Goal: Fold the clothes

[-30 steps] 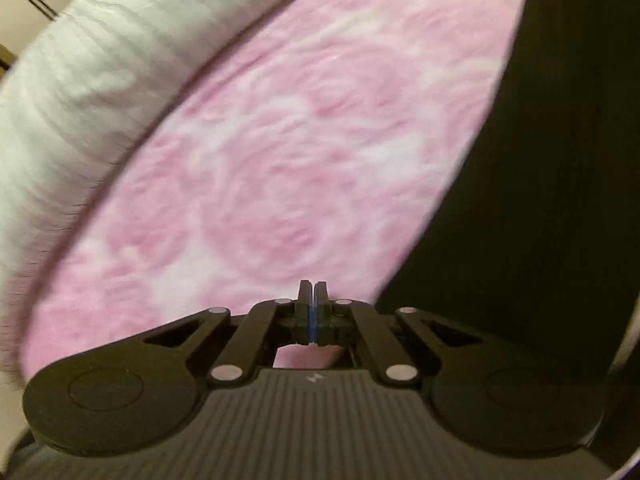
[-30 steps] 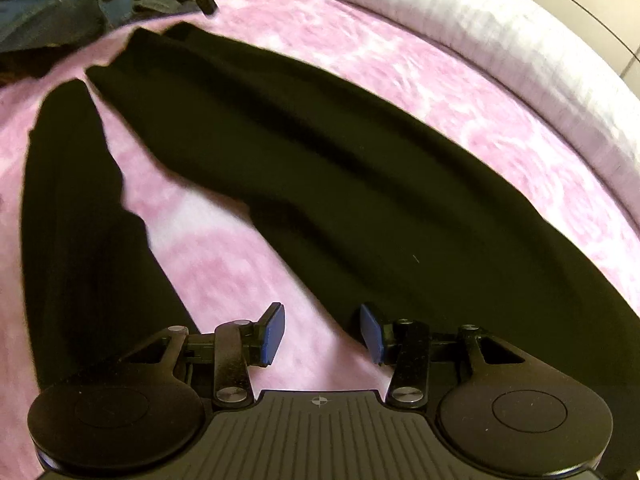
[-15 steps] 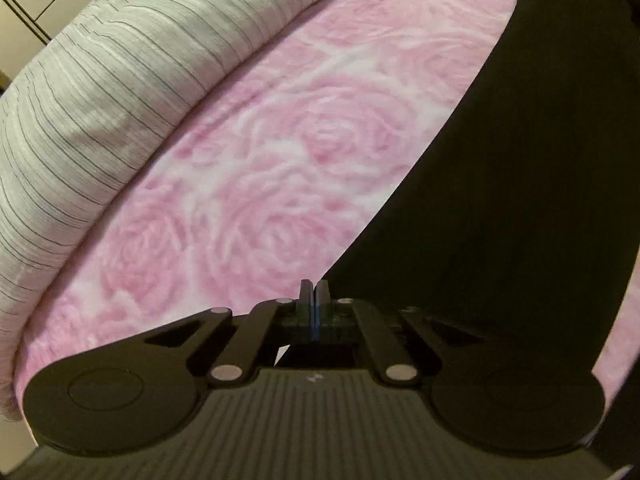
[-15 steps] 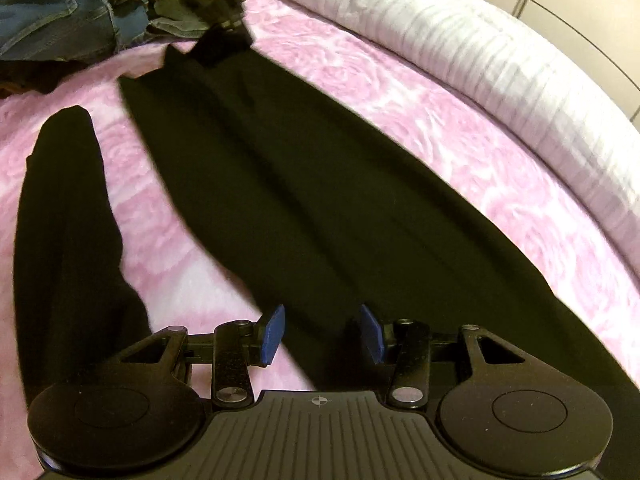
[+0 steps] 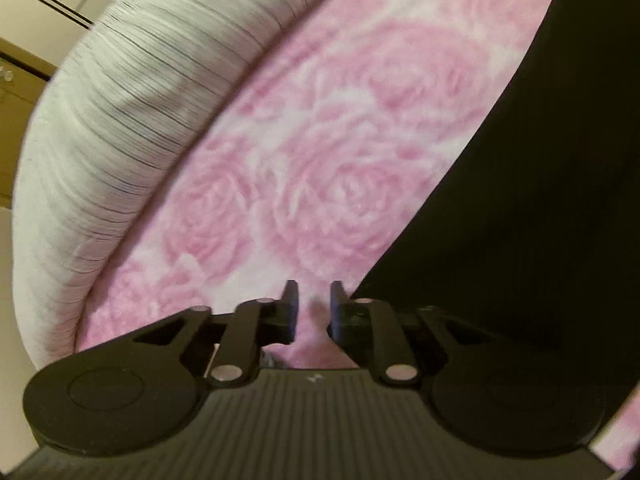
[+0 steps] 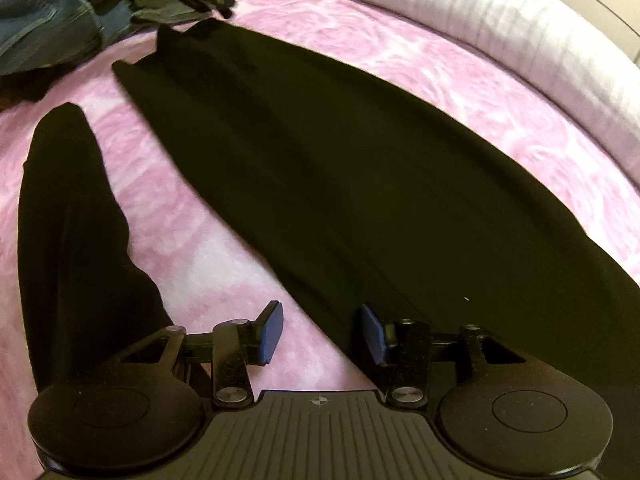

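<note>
Lying spread along the bed, the black garment [image 6: 360,184] looks laid out rather than folded: one long dark panel runs from the near right towards the far left, and a second narrower strip [image 6: 68,232] lies apart on the left with pink rose-patterned blanket [image 6: 192,240] showing between them. No fold is visible yet, so I judge the task to be at its start, with every fold still to come.

The left claw [image 5: 313,300] has just been opening; its jaws now stand a little apart with only blanket between them, and the garment's edge [image 5: 460,184] lies just beside its right finger. The right claw [image 6: 322,330] is spread wider and holds nothing; the hem edge of the long panel passes between its fingers, the right one over cloth, the left one over blanket.

For room, the pink blanket [image 5: 320,140] is bare on both long sides of the panel, wide enough, I think, to take a fold either way. The white ribbed bolster [image 6: 500,28] bounds the far side. At the far left end a heap of denim and other clothes [image 6: 52,20] crowds the garment's tip, so that corner is tight.
</note>
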### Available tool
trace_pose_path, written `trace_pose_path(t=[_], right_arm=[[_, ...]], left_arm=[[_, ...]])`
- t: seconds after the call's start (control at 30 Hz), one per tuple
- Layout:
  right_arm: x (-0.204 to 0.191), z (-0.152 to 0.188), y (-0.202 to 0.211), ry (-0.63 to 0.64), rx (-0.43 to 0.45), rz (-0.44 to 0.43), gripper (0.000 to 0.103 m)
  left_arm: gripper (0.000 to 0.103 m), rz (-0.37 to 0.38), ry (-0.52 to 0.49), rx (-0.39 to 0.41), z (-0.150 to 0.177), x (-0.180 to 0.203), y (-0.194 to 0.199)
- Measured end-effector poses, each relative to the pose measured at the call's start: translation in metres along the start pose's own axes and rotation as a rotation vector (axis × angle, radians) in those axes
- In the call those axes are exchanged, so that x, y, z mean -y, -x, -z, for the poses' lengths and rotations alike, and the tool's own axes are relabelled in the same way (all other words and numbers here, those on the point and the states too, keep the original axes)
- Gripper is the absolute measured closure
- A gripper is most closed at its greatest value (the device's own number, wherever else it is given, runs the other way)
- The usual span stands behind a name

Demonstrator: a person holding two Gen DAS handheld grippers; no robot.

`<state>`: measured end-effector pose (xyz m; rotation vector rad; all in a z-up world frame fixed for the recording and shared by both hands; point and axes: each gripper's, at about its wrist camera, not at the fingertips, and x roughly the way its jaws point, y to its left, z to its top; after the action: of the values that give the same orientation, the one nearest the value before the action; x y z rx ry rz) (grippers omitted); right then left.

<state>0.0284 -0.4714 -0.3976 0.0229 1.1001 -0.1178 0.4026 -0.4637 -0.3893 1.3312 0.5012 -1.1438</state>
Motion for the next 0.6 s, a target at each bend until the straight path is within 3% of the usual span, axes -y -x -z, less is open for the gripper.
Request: trace_pose_path(t=[0.1, 0.17, 0.27, 0.33, 0.4, 0.47, 0.6], right_arm=[[0.008, 0.01, 0.011, -0.074, -0.003, 0.029, 0.055], [0.015, 0.024, 0.018, -0.146, -0.03, 0.053, 0.055], [0.026, 0.045, 0.024, -0.258, -0.084, 0.056, 0.055], [0.034, 0.055, 0.033, -0.336, -0.106, 0.027, 0.054], [0.039, 0.061, 0.051, -0.39, -0.102, 0.049, 0.054], [0.045, 0.074, 0.081, -0.441, -0.066, 0.091, 0.054], [0.064, 0.131, 0.147, -0.61, -0.046, 0.224, 0.053]], left_arm=[[0.079, 0.007, -0.084, 0.048, 0.009, 0.025, 0.04], [0.075, 0.072, -0.146, 0.071, 0.018, 0.054, 0.06], [0.072, 0.197, -0.236, 0.017, 0.036, 0.1, 0.062], [0.078, 0.191, -0.253, -0.046, 0.05, 0.12, 0.051], [0.078, 0.169, -0.194, -0.041, 0.055, 0.12, 0.054], [0.078, 0.166, -0.139, -0.086, 0.05, 0.113, 0.059], [0.076, 0.108, -0.172, -0.029, 0.04, 0.129, 0.101]])
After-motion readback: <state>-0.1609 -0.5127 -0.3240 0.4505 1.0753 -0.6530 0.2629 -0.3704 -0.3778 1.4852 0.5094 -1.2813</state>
